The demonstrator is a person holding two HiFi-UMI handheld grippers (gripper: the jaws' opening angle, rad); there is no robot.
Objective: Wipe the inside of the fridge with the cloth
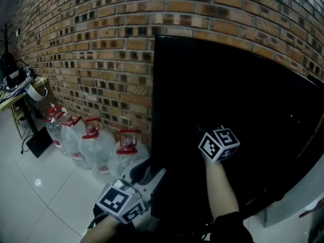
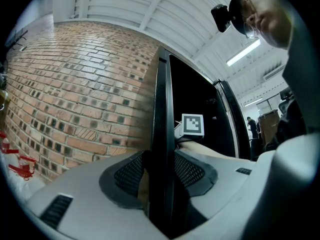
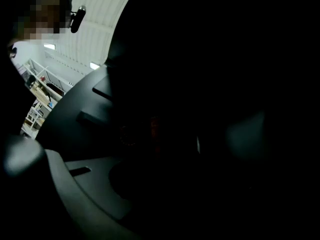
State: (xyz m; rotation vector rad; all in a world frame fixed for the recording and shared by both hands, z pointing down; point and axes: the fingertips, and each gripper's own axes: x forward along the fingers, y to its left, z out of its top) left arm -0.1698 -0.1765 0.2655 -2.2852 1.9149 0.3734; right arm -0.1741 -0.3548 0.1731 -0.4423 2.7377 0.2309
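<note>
We clamp the left gripper (image 2: 159,171) onto the edge of the fridge door (image 2: 161,99). Our right gripper (image 1: 218,144) sits inside the dark fridge (image 1: 253,105); we cannot tell its jaws' state.

Large clear water bottles (image 1: 83,146) with red caps are stood in a row on the glossy white tiled floor (image 1: 45,204), beside the black fridge (image 1: 228,95).

The fridge door (image 2: 162,104) is clamped edge-on by the left claw (image 2: 161,170); a brick wall (image 2: 75,99) is seen beside it.
</note>
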